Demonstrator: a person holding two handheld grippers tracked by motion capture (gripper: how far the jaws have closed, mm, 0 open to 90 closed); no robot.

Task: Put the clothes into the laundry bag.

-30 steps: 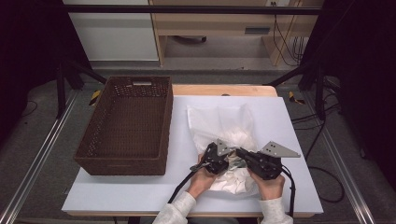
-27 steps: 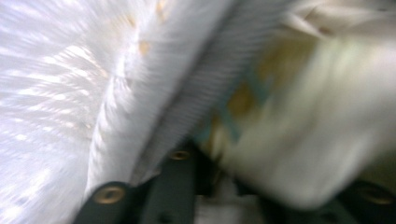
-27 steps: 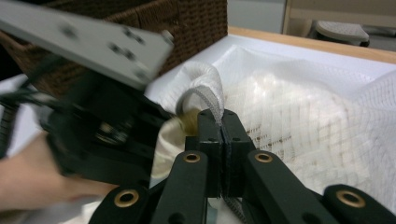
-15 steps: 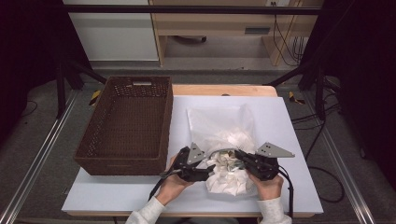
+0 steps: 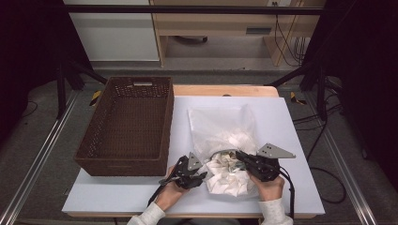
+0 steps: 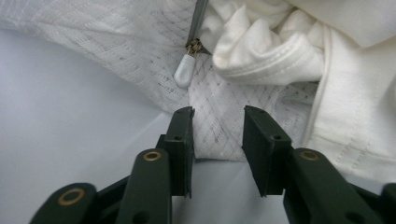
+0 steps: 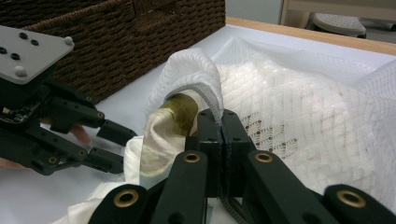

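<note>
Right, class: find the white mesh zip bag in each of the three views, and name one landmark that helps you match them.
High view: white mesh zip bag, table centre-right.
Left gripper view: across the top, edge between the fingers.
Right gripper view: right half.
Shared landmark: brown wicker basket, upper left in the right gripper view.

We note a white counter [image 5: 291, 140] with a wooden strip along its far edge. A brown wicker basket [image 5: 126, 126] sits on the left half. On the right half lies a white mesh laundry bag [image 5: 220, 126], its near end open, with white cloth [image 5: 230, 176] bunched there.
</note>
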